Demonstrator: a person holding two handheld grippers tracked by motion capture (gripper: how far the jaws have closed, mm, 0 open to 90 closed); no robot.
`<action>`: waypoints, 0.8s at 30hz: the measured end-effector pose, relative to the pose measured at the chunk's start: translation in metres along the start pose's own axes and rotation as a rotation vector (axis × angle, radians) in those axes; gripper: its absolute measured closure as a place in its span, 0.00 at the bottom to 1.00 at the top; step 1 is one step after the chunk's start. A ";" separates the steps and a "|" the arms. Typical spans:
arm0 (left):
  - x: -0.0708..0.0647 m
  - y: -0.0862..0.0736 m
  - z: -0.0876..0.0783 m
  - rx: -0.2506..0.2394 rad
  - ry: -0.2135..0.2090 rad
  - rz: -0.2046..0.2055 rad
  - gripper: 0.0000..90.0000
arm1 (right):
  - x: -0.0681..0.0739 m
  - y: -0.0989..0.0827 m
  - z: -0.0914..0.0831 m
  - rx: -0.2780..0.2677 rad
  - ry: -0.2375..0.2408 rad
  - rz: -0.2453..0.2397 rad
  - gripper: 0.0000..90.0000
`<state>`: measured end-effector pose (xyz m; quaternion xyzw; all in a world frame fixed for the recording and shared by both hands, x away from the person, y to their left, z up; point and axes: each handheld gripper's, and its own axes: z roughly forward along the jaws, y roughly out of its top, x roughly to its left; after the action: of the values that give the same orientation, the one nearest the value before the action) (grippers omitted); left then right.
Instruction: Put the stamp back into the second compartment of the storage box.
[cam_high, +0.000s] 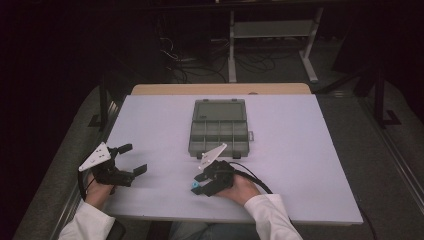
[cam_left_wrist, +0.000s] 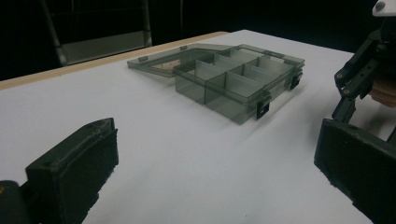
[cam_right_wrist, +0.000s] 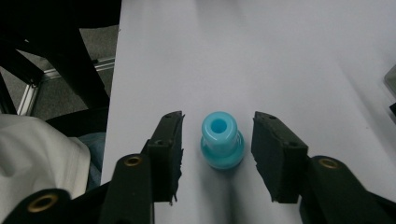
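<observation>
Right gripper view: glossy blue spool (cam_right_wrist: 222, 145) upright.

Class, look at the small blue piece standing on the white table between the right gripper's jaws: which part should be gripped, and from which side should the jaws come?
Grip the blue piece on its narrower upper neck, above the wider base flange. It stands upright with its hole facing up, so the right gripper probably does best coming from above, a pad on either side. The jaws already straddle it, with gaps showing on both sides, so they need only close.

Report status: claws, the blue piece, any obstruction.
Left claw open, idle. Right claw open around blue piece, pads not touching. Box open beyond. Nothing in the way.
</observation>
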<state>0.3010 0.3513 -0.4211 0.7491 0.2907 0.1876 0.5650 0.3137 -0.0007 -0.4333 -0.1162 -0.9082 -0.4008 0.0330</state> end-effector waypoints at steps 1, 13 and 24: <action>0.000 0.000 0.000 -0.001 -0.001 0.001 0.00 | 0.000 0.000 0.000 -0.001 -0.001 -0.002 0.60; 0.000 0.000 0.000 0.003 0.003 0.004 0.00 | 0.002 0.004 0.003 0.031 -0.024 -0.022 0.78; 0.000 0.000 0.000 0.002 0.000 0.002 0.00 | 0.004 0.012 -0.005 0.021 -0.046 -0.022 0.79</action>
<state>0.3014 0.3513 -0.4209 0.7497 0.2903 0.1879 0.5642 0.3129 0.0046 -0.4208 -0.1151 -0.9141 -0.3888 0.0089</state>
